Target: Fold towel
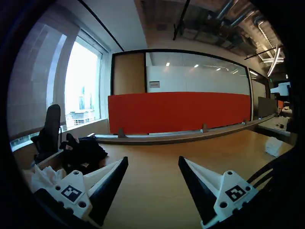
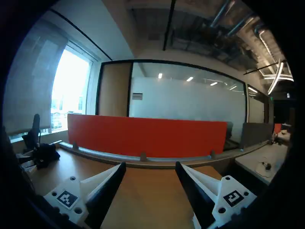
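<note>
My left gripper (image 1: 153, 159) is open above the wooden desk (image 1: 160, 179), nothing between its black-edged white fingers. A white folded towel (image 1: 273, 146) lies far off on the desk's right side, well beyond the right finger. Crumpled white cloth (image 1: 42, 178) sits at the lower left, just beside the left finger. My right gripper (image 2: 150, 165) is also open over the same desk (image 2: 148, 198), with bare wood between its fingers.
A black bag (image 1: 83, 152) rests on the desk's left end, seen smaller as a black bag (image 2: 45, 154) in the right gripper view. An orange divider panel (image 1: 179, 111) runs along the desk's far edge. A black office chair (image 1: 47, 131) stands by the window.
</note>
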Available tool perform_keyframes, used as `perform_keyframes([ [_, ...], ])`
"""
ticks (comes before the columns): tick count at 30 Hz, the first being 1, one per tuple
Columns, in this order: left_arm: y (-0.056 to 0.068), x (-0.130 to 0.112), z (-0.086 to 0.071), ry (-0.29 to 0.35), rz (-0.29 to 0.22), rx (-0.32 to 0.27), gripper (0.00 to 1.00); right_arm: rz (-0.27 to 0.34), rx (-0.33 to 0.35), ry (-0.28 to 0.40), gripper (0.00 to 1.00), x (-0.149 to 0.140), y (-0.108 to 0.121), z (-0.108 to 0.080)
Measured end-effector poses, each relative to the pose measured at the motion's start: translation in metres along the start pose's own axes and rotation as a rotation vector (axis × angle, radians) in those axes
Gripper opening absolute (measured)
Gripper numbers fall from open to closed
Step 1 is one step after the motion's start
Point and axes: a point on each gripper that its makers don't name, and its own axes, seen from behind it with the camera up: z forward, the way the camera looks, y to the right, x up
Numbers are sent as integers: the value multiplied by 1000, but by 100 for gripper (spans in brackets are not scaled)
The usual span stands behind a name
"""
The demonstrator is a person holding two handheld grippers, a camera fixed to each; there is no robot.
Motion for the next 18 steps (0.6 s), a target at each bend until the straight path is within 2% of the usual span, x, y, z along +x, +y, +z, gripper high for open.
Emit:
perform_keyframes([
  [18, -8, -49, 4, 46, -29, -2, 98, -26, 10, 11, 100, -42, -16, -1],
])
